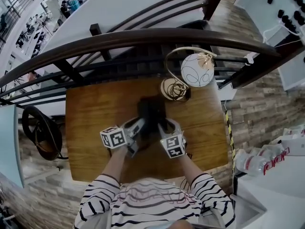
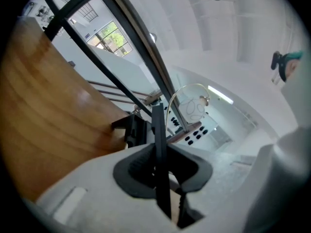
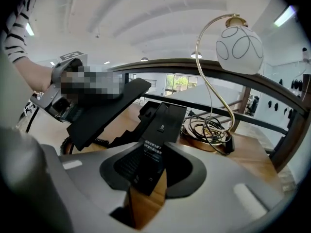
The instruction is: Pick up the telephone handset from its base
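My left gripper (image 2: 163,171), jaws clamped on the handset (image 3: 104,106), holds it tilted just above the base (image 3: 163,118); my right gripper (image 3: 153,171), jaws closed on the base's near end, likely pins it to the worktop (image 1: 95,109).

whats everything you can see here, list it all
telephone handset: 1, black, lifted off its base
telephone base: 1, black, mid-table
table: 1, brown wood
lamp: 1, white globe, gold stem, table's far right
cable coil: 1, dark, on the lamp's foot
railing: 1, dark, beyond the table
bottles: several, clear, lower right
left gripper: 1, grey, jaws on the handset
right gripper: 1, grey, jaws on the base
sleeves: 2, black-and-white striped
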`<control>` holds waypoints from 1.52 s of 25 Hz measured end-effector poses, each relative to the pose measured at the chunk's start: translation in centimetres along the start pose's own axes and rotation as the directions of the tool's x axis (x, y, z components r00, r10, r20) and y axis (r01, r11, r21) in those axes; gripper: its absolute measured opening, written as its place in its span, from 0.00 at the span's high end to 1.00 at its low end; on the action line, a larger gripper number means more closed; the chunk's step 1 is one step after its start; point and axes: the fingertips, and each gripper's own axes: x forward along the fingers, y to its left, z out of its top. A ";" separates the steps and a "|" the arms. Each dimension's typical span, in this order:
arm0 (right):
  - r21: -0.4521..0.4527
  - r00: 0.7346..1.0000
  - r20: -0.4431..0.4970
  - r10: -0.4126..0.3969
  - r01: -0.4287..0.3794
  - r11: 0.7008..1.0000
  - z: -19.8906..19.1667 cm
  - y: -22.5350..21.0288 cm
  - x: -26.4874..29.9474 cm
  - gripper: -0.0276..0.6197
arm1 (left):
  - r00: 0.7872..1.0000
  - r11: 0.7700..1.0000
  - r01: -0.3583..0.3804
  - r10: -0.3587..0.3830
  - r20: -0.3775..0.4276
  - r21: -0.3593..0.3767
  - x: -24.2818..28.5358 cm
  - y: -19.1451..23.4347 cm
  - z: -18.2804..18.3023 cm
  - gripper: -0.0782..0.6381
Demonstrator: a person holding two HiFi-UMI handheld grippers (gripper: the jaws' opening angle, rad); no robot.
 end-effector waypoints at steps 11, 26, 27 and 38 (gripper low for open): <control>0.089 0.993 0.099 -0.056 0.047 0.995 1.7 2.1 -8.7 0.90 | 0.999 0.997 0.007 -0.011 0.053 0.079 -5.8 -5.8 -1.9 0.79; 0.154 0.968 0.249 -0.039 0.000 0.988 1.9 7.2 -20.3 0.95 | 0.990 0.993 -0.012 -0.005 0.138 0.121 -13.3 -12.2 -8.4 0.79; 0.153 0.966 0.257 -0.036 -0.004 0.988 1.9 7.5 -21.0 0.95 | 0.989 0.992 -0.012 -0.006 0.145 0.124 -13.7 -12.7 -8.7 0.79; 0.125 0.948 0.317 -0.009 -0.032 0.992 1.8 9.5 -27.0 0.95 | 0.979 0.989 -0.032 0.001 0.205 0.147 -17.8 -16.7 -12.0 0.79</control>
